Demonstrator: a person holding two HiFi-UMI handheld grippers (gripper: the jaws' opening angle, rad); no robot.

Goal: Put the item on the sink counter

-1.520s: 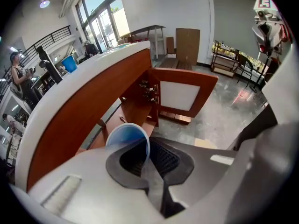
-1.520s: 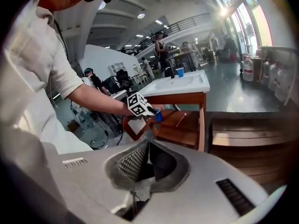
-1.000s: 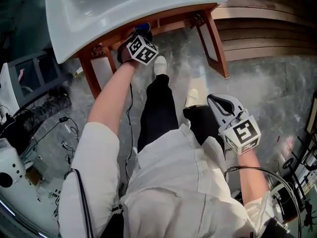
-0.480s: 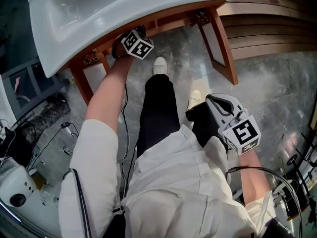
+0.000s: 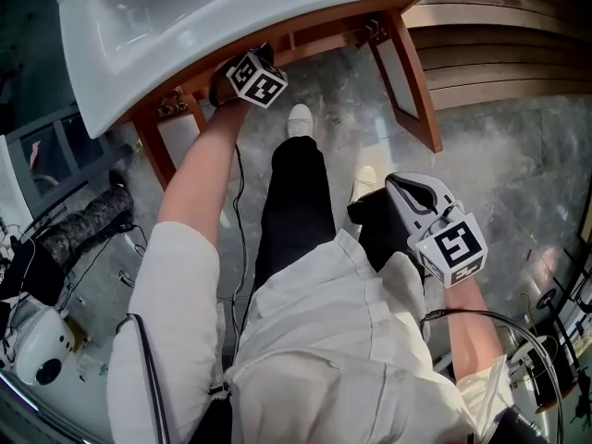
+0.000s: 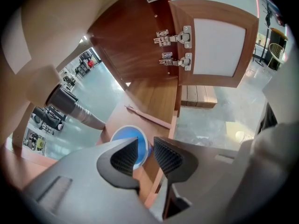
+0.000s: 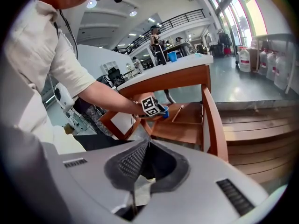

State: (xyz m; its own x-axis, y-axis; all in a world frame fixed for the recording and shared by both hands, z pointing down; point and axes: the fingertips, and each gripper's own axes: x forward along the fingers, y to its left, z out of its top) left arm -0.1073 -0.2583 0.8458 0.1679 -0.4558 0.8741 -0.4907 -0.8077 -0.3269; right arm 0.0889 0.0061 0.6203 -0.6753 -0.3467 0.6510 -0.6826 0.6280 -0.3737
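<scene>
The left hand-held gripper (image 6: 145, 144) reaches into the open wooden cabinet (image 5: 407, 72) under the white sink basin (image 5: 231, 12). Its jaws have just been opening and now stand part-way apart, with a clear gap between the ribbed pads (image 6: 125, 157). The item, a small round blue cup with a white rim (image 6: 127, 140), stands on the cabinet shelf (image 6: 154, 94) at the jaw tips. It is partly hidden behind the left jaw and a sliver of it shows in the gap, but the pads do not press on it. So the cup is down on the shelf below the basin, not up on the sink surface.

Just beyond the cup a thin wooden stick (image 6: 147, 117) lies across the shelf, and a grey drain pipe (image 6: 77, 108) slants down at the left. A cabinet door with a pale panel (image 6: 219, 48) hangs open on two metal hinges (image 6: 180, 36).

The right hand-held gripper (image 7: 147, 144) hangs low at the person's right side, well apart from the cabinet. Its jaws meet at the tips with nothing gripped between them. From its view the left arm stretches to the shelf, marker cube (image 7: 150, 105) uppermost.
</scene>
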